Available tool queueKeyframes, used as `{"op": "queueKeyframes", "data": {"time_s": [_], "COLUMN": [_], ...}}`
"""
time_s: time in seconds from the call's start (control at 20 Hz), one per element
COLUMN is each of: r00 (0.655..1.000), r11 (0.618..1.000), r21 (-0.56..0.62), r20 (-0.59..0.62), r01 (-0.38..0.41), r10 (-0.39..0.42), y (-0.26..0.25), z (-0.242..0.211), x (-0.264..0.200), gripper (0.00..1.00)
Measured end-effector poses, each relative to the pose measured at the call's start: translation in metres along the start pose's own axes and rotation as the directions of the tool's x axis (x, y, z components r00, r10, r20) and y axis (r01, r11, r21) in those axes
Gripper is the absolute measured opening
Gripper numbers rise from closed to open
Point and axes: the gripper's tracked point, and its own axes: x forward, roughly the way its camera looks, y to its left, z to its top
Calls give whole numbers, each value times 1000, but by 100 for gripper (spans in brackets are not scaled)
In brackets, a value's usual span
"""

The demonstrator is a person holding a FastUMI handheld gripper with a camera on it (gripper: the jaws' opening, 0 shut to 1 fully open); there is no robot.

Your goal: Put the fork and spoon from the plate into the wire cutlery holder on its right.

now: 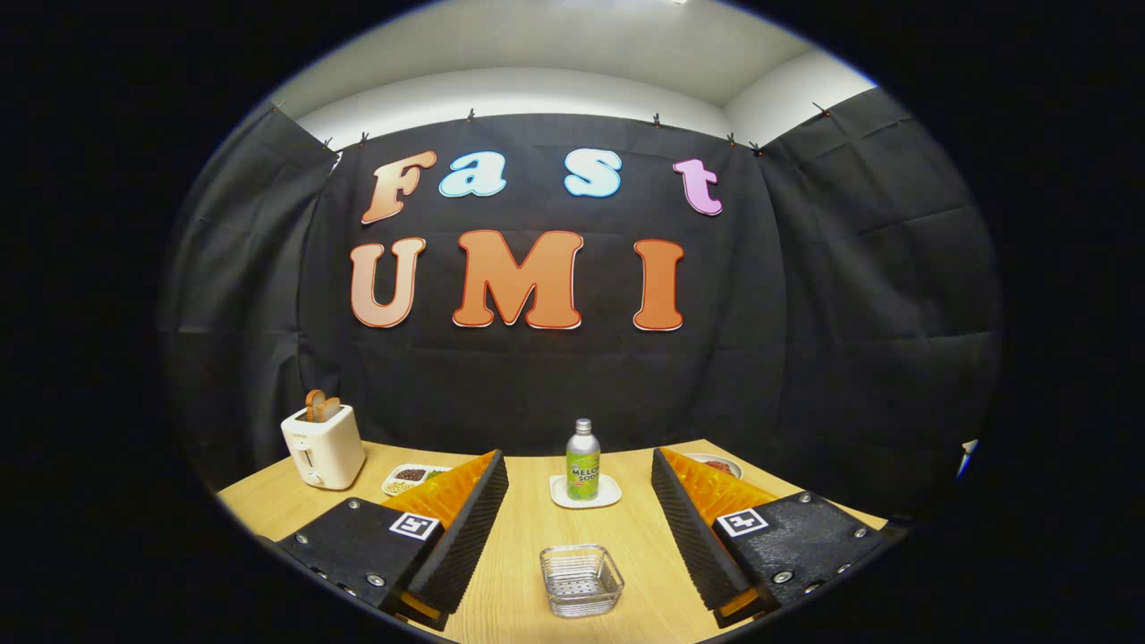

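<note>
- Wooden table (519, 572) carries a toaster (324, 445) and soda bottle (582, 461).
- Gripper (580, 528) fingers spread wide, holding nothing.
- Wire cutlery holder (580, 580) sits between them, touching neither.

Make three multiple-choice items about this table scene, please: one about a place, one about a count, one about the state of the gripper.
1. Where does the wire cutlery holder stand?
A. between the fingers, in front of the bottle
B. behind the toaster
C. on the small white coaster

2. How many slices of bread stick out of the toaster?
A. none
B. two
C. five

3. How is the gripper?
A. shut on the bottle
B. shut on the holder
C. open, holding nothing

Answers:
1 A: the holder sits on the table between the fingers, nearer than the bottle on its coaster.
2 B: two brown slices show at the top.
3 C: the fingers stand wide apart, touching nothing.
</note>
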Motion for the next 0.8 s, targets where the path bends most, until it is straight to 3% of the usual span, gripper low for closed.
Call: {"op": "queueKeyframes", "data": {"time_s": [0.2,0.4,0.6,0.8], "r00": [999,988,954,918], "r11": [999,990,974,963], "r21": [-30,-56,-47,-79], "r20": [-17,-94,-221,-330], "r01": [-38,-127,-220,-258], "r10": [38,122,204,219], "y": [45,104,157,185], "z": [-24,-68,-120,-162], "x": [-12,-25,-32,-33], "gripper": [97,97,97,97]}}
